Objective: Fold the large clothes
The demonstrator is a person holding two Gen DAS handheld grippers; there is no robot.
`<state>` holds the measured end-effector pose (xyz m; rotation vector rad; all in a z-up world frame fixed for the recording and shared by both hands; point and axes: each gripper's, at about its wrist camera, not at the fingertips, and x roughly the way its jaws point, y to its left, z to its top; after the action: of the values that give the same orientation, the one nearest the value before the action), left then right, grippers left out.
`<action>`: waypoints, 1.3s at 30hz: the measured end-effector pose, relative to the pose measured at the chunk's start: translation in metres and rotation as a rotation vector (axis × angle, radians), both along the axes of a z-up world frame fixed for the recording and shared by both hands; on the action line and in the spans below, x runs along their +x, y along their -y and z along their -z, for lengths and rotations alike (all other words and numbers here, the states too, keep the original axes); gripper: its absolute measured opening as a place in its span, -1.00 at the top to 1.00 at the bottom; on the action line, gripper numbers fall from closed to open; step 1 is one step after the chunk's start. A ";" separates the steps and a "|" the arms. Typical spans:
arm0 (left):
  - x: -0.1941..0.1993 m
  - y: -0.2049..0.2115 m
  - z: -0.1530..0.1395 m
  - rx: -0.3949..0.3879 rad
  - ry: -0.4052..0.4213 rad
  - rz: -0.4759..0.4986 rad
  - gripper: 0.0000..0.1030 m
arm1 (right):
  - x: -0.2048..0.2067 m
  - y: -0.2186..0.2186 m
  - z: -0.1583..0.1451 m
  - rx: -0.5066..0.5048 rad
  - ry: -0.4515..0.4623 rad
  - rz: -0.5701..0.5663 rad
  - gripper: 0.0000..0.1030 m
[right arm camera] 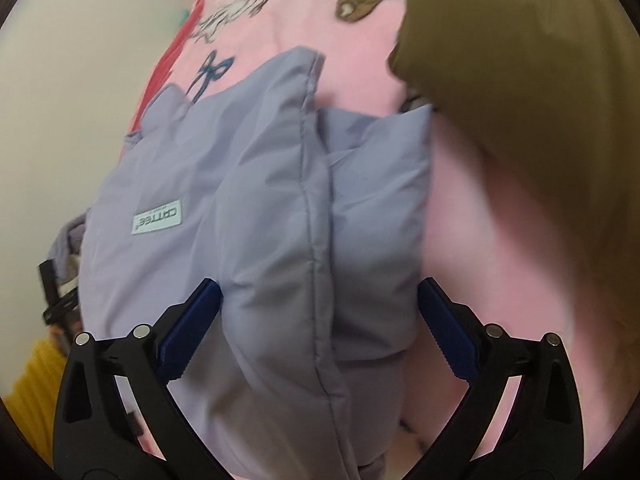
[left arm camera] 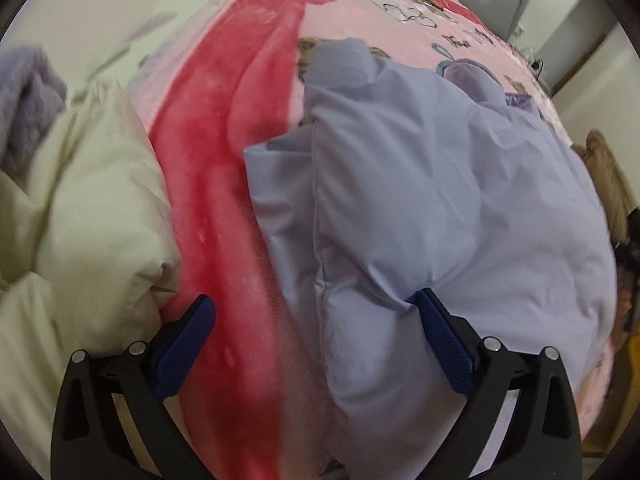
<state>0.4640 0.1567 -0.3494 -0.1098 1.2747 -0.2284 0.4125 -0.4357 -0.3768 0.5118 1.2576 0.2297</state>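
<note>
Left gripper [left arm camera: 316, 336], right gripper [right arm camera: 318, 320]: jaws spread, nothing gripped | lilac padded jacket [left arm camera: 440, 200]: seamed edges best pinched evenly.

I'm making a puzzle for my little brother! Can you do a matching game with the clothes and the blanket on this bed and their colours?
Things:
1. puffy jacket
2. blanket
3. bundle beside the left claw
4. garment at the right edge

Colours:
A. cream
B. olive brown
C. lilac
D. pink with a red stripe

Pairs: 1-C, 2-D, 3-A, 4-B
</note>
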 end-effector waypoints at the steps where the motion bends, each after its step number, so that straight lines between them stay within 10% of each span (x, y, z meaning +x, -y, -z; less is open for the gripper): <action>1: 0.002 -0.001 0.005 -0.027 -0.026 -0.011 -0.91 | 0.003 -0.005 0.002 0.003 -0.003 -0.014 -0.85; 8: 0.005 0.016 0.022 -0.014 -0.051 0.000 -0.91 | 0.010 -0.027 0.001 -0.053 -0.014 -0.050 -0.86; 19: 0.015 0.019 0.026 -0.233 -0.169 0.038 -0.78 | 0.015 -0.034 -0.004 -0.037 -0.021 -0.164 -0.86; 27: 0.031 0.039 0.044 -0.169 -0.212 -0.001 -0.87 | 0.028 -0.055 0.009 -0.185 -0.044 -0.104 -0.73; 39: -0.005 0.078 -0.015 -0.013 0.005 -0.144 0.53 | -0.020 -0.059 -0.049 -0.176 0.122 0.005 0.59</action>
<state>0.4591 0.0784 -0.3345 -0.2111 1.2551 -0.1126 0.3926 -0.3763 -0.3275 0.3445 1.1453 0.1418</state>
